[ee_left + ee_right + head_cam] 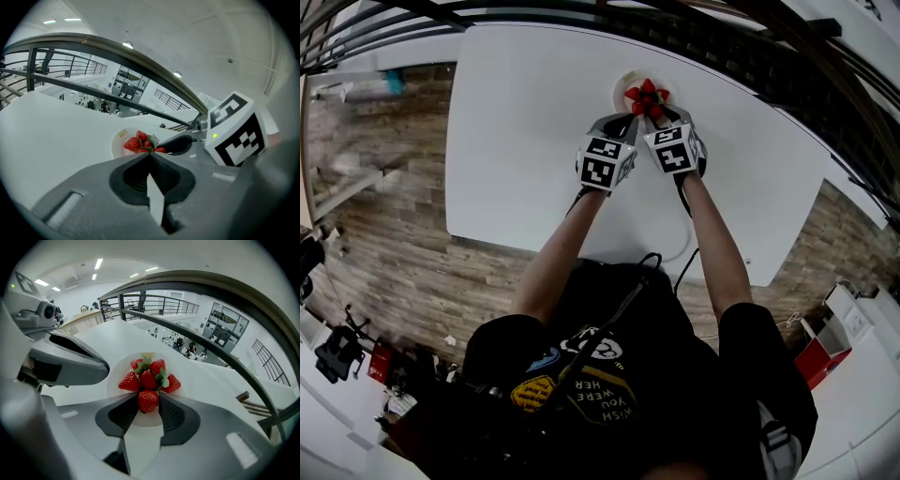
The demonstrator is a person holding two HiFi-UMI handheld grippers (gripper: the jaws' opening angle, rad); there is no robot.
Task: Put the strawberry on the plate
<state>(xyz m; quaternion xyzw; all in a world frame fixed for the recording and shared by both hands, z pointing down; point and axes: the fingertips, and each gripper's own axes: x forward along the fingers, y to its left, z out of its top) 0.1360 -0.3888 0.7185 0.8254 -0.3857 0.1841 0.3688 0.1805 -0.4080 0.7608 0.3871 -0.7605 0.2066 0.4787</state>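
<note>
- R gripper [148,404] clamped on strawberry [147,399], gripped by its sides; it's over near rim of plate [116,380], far centre of table [534,141].
- L gripper [149,156] pinched together, empty; just left of plate.
- Pile [150,376] of other berries on plate, right behind held one; touching or not, can't tell.
- Berry prob. light, soft, bruises easy, skin a bit slick; best grip mid-body w/ gentle squeeze, not tip or leaves.
- Release looks near; risk: rolls off pile.

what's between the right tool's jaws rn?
A strawberry, pinched by the right tool over the near edge of the plate, just short of the piled strawberries. The right gripper view shows it.
</note>
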